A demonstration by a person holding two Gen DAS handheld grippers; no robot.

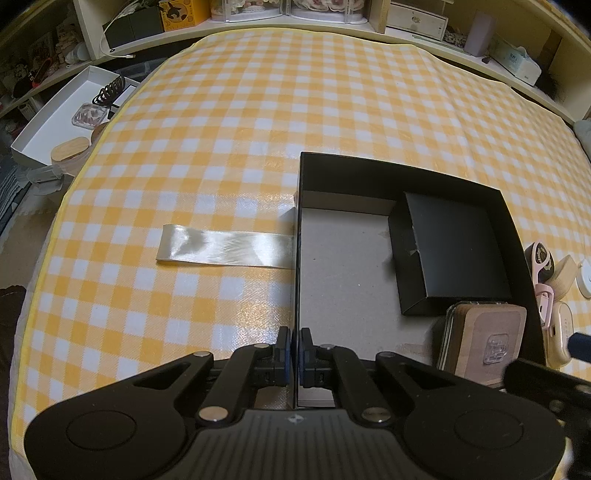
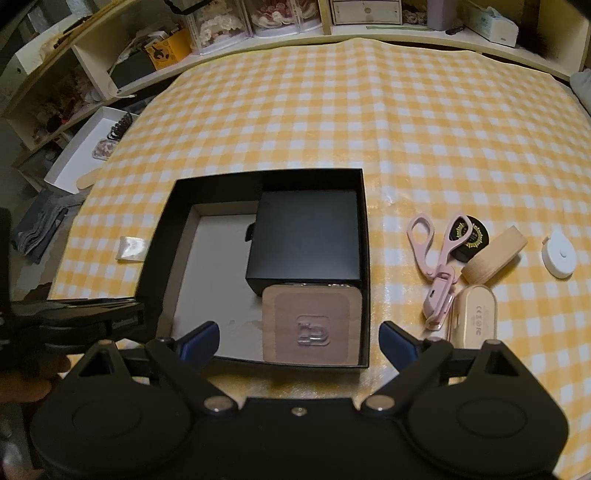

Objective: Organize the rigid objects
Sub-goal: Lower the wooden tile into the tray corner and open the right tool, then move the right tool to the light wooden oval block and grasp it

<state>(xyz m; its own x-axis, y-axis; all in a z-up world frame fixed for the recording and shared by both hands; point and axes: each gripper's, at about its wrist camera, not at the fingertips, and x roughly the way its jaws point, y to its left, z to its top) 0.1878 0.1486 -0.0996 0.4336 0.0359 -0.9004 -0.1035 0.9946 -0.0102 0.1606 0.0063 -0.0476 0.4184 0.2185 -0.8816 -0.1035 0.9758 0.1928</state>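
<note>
Left gripper (image 1: 294, 347) clamped on box (image 1: 511, 218) wall, steadying it. Right gripper (image 2: 299, 339) wide open, empty, above coaster stack (image 2: 311, 324) set inside box, near corner. Packing step, likely. Next: scissors (image 2: 439, 254) right of box; needs a reach across.

Bench surface is wearing a yellow-and-white checked cloth (image 1: 332, 110), glossy; overhead light is glaring off it in pale patches near the middle. Cream shelving (image 2: 369, 33) is running along the far edge, its cubbies crowded: a yellow carton (image 1: 181, 14), clear containers of pale lacy items (image 2: 280, 14), a small white drawer unit (image 1: 417, 20), a tissue box (image 2: 491, 22) at far right. At far left, below bench level, a white tray (image 1: 40, 125) is sitting with a few small things in it. Grey folded fabric (image 2: 37, 229) is lying on the floor at left. Lighting is reading warm and dim, shelves falling into shadow.
</note>
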